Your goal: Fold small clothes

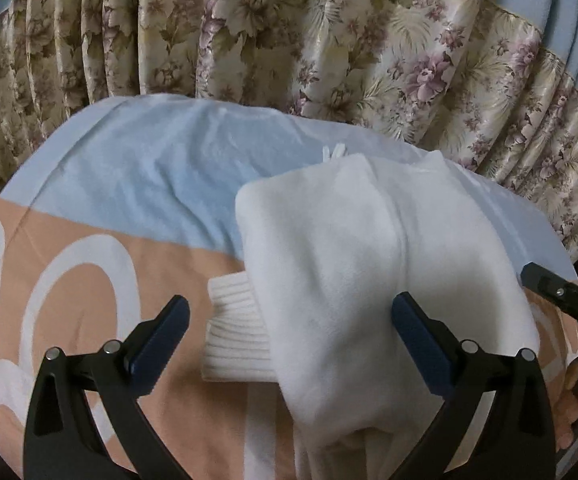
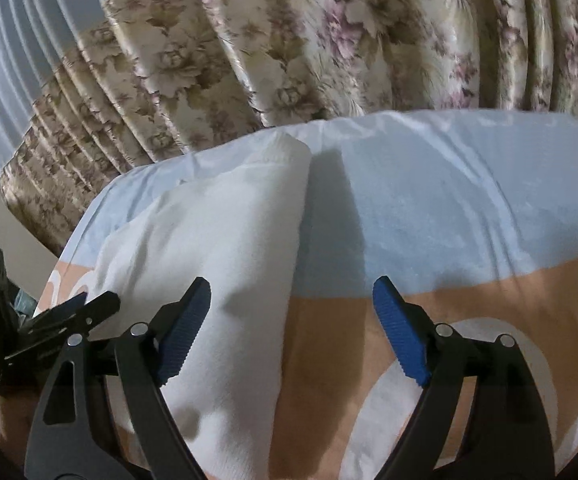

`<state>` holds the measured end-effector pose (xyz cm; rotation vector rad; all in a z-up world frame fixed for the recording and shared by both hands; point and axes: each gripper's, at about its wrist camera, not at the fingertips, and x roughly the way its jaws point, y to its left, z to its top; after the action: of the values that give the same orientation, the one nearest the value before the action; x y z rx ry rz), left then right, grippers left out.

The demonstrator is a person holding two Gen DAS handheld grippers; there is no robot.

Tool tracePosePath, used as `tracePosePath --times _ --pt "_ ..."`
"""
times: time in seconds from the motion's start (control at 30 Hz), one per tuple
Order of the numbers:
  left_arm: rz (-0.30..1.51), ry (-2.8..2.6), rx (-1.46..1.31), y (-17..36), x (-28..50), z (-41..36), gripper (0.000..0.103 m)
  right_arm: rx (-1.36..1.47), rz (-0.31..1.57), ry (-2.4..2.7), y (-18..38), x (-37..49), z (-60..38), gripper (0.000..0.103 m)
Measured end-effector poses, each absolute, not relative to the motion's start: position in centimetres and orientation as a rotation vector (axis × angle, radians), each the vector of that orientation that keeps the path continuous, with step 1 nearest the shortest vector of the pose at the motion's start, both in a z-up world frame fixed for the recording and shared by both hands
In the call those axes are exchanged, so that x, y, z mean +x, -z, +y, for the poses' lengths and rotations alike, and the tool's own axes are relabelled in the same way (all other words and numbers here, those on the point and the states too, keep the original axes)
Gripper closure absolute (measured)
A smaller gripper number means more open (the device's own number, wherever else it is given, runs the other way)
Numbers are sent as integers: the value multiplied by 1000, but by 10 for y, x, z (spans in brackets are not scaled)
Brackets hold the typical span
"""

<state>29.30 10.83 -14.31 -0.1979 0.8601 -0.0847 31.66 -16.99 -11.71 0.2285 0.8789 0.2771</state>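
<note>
A white fleece garment [image 1: 361,248] lies folded lengthwise on a bed cover, with a ribbed cuff [image 1: 235,332] sticking out at its left side. My left gripper [image 1: 291,312] hovers open over the garment's near end, its right finger [image 1: 417,336] above the cloth and its left finger above the cover. In the right wrist view the same garment [image 2: 217,248] lies to the left. My right gripper [image 2: 291,300] stands open over the garment's right edge, nothing held. The other gripper's black tip [image 2: 89,308] shows at far left.
The bed cover [image 1: 129,184] is light blue at the far side and peach with white rings near me. A floral curtain [image 1: 289,40] hangs just behind the bed. A person's hand [image 1: 577,392] and the right gripper's tip [image 1: 549,284] show at the right edge.
</note>
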Motion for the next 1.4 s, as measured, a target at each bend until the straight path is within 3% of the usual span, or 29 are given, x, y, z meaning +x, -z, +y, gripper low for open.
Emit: tracePosePath --times 0.5,0.73,0.9,0.97,1.03,1.4 --pt "883 101 -252 162 295 94 1 229 926 -301 137 335 -155 20" --pt "912 130 -252 162 298 92 3 250 968 -389 145 339 -140 48" --pt "917 169 -256 162 293 82 16 271 983 -400 146 341 -138 54" --pt "918 224 -295 160 293 79 43 258 980 -401 144 341 -136 59" --pt "922 242 -309 158 292 75 52 228 971 -395 140 340 -132 64" --pt "898 221 -211 146 289 62 64 174 952 -373 131 337 -127 71"
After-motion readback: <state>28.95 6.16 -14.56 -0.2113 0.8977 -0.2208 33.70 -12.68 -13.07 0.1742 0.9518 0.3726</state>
